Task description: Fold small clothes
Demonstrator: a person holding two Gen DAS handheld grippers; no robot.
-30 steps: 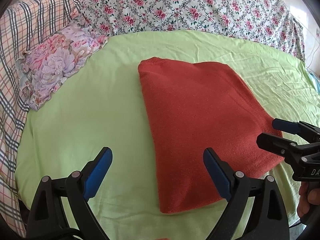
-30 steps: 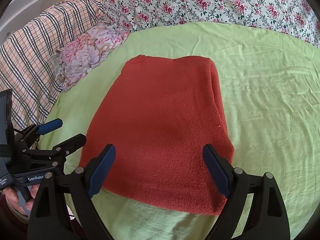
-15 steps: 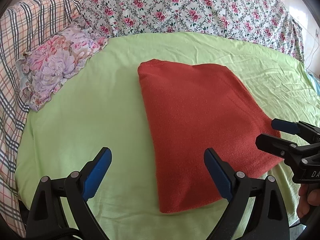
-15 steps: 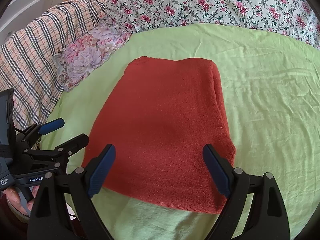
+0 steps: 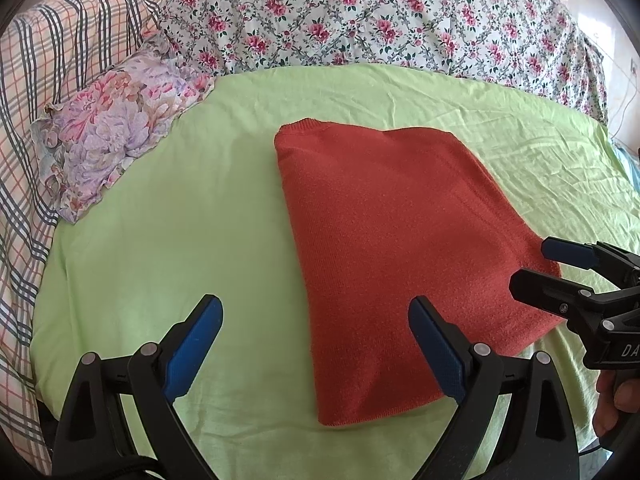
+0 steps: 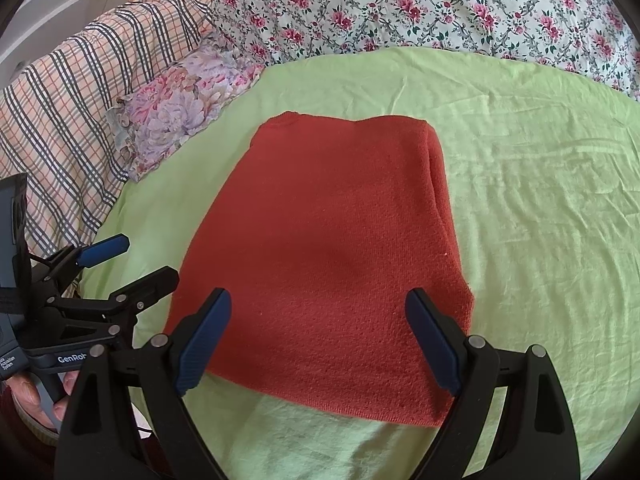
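Item: red knit garment [image 6: 328, 248], folded into a rough rectangle, lying flat on the green sheet [image 6: 540, 200], floral pillow [image 6: 180, 120] apart at its far-left corner. Left gripper [image 5: 316, 344]: jaws wide, empty, poised over the garment's near-left edge. Right gripper [image 6: 320, 340]: jaws wide, empty, above the near edge. Risk, as judged: a pinch catching only the top layer would peel the fold open; snagging the sheet underneath would drag and skew the stack

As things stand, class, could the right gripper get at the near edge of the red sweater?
Probably yes: the right gripper hangs open over the red sweater, nothing lying between its fingers and the near edge.
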